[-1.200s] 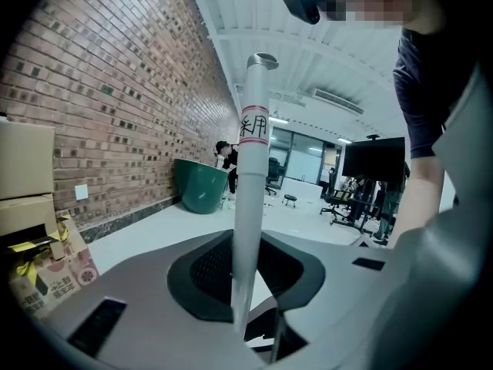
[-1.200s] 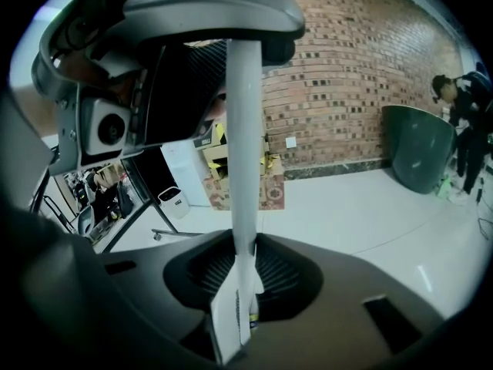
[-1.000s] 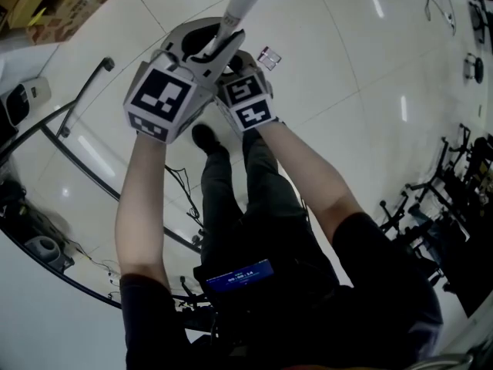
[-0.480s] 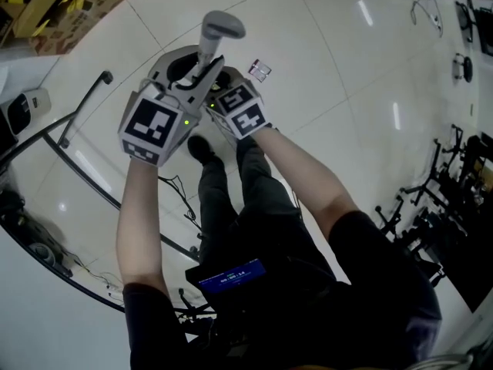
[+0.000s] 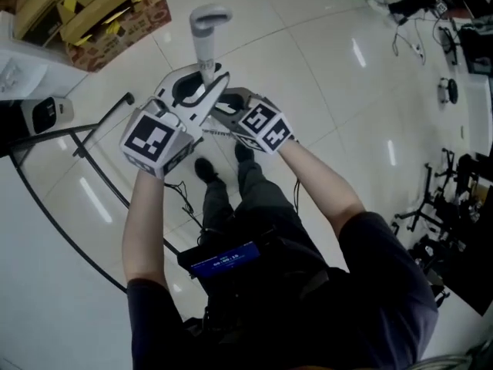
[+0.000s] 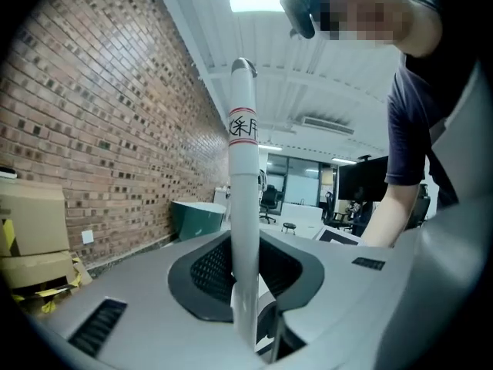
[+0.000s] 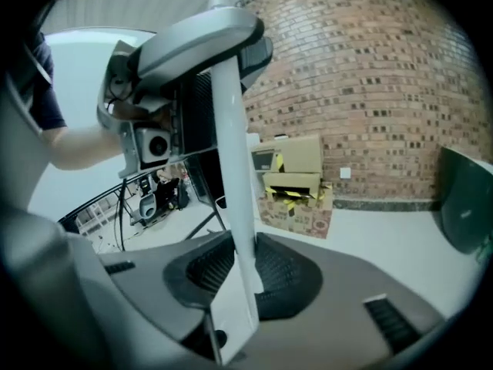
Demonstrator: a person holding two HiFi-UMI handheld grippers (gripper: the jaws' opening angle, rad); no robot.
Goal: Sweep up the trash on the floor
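The pole (image 5: pixel 205 52), white with a grey cap (image 5: pixel 210 18) on its top end, stands close to upright in front of the person. Both grippers hold it above the floor (image 5: pixel 323 68), and they hide its lower end. A label (image 6: pixel 243 127) with red bands and dark characters wraps the pole below the cap.

The left gripper (image 6: pixel 246 318) has its fingers closed on the pole, which runs up between them toward the ceiling. The right gripper (image 7: pixel 231 314) also clamps the pole between its fingers, lower down. The right gripper view shows the left gripper's grey body on the pole above it. In the head view the two grippers sit side by side, nearly touching, with their marker cubes turned to the camera. Below them are the person's dark shoes (image 5: pixel 205 168). A small lit screen (image 5: pixel 225 260) hangs at the person's waist.

The floor is pale glossy tile streaked with reflections of the lights. A brick wall (image 6: pixel 100 122) runs along one edge of it. Cardboard boxes (image 7: pixel 296 179) with yellow-and-black tape stand against that wall, and a dark green bin (image 6: pixel 199 216) sits near it. A curved black rail (image 5: pixel 54 141) crosses the floor at the person's left. Dark stands (image 5: pixel 454 206) crowd the floor's right edge.
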